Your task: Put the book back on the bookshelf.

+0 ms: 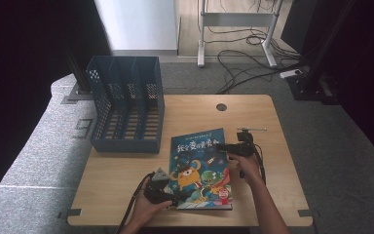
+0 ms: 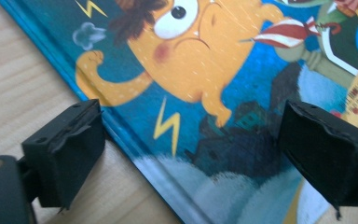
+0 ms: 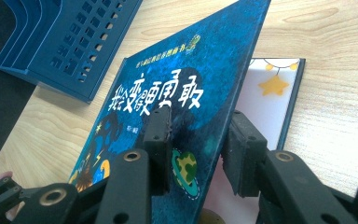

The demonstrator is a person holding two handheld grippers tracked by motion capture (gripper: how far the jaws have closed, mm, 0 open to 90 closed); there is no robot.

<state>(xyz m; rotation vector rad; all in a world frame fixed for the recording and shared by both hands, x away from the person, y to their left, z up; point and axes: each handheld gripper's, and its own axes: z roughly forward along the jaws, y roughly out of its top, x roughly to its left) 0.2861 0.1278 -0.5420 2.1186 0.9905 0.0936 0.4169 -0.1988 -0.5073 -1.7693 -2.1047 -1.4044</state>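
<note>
Blue hardcover, a picture book (image 1: pixel 202 168) with a cartoon monster on the front, lies on the wooden table (image 1: pixel 126 180), just right of a blue slotted file rack (image 1: pixel 126 105). Its long axis runs from the near edge toward the far side, spine on the left.

The right gripper (image 1: pixel 222 147) reaches in from the right at the book's far right corner. In the right gripper view the front cover (image 3: pixel 186 93) is lifted off the pale first page (image 3: pixel 272 93) and stands between the jaws, which look just about clamped on its free edge; I can't be sure the pads are pressing.

The left gripper (image 1: pixel 175 201) sits at the near left corner, its jaws spread wide, one over bare wood and one over the cover, straddling the spine edge without pinching it.

So the right hand is the one placed to act: the cover hinges on the left, and swinging it over means carrying that edge leftward, toward the rack.
</note>
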